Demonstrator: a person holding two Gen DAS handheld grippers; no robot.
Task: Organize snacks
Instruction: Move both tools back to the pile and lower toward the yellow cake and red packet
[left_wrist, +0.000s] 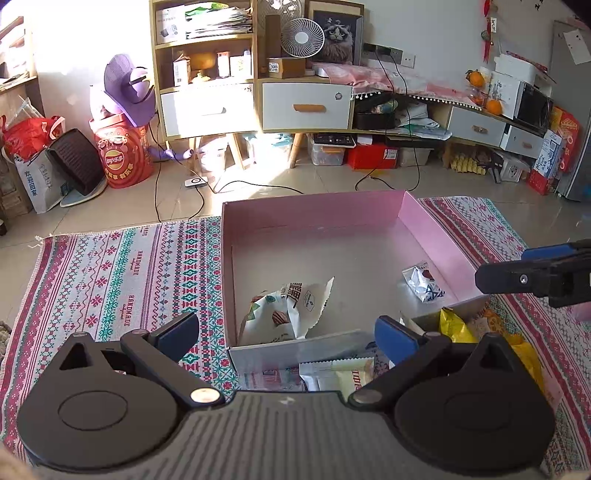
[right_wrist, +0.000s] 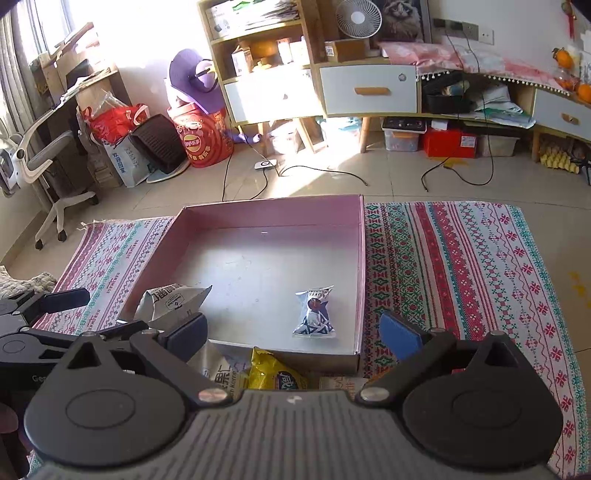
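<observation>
right view: yellow packet (right_wrist: 275, 373) | left view: cream wrapper (left_wrist: 347, 374), perhaps a bar

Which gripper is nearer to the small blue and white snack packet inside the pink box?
Right. The right gripper hangs open just in front of the small blue and white packet, near the pink box front wall. The left gripper is open further left.

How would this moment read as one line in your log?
left gripper: open, empty | right gripper: open, empty | pink box: holds large white packet, small blue-white packet | yellow packet: outside
</observation>
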